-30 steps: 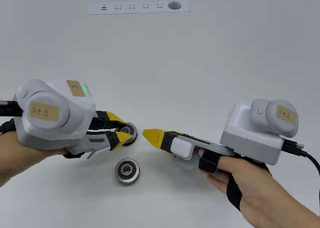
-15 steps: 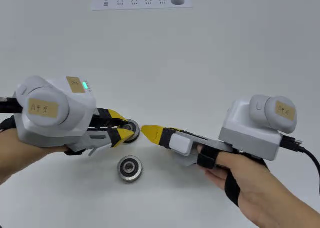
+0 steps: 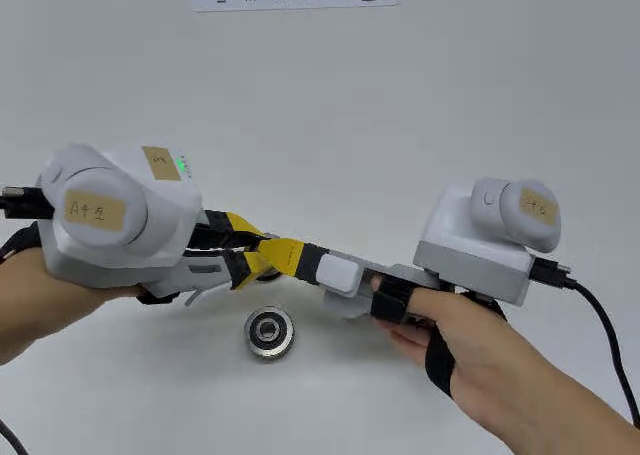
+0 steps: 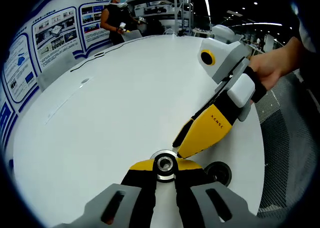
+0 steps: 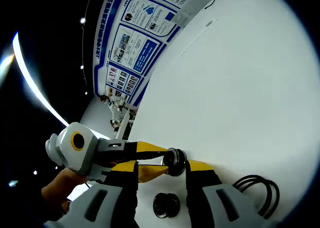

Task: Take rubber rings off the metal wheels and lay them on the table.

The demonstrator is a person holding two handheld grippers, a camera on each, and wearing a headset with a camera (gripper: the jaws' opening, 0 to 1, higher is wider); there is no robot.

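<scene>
Slipping is the main risk: the held wheel (image 4: 165, 164) is pinched only across its rim by the left gripper (image 3: 252, 259). A sideways pull on the rubber ring could twist it out of those nearly closed jaws and drop it beside the second wheel (image 3: 269, 332), which lies on the white table (image 3: 420, 115) just below centre in the head view. A jaw tip catching metal rather than rubber would merely drag the wheel. The right gripper (image 5: 175, 170) is open and holds nothing. Low and centre in its own view, its yellow tips stand either side of the held wheel, close but apparently not yet pinching.
</scene>
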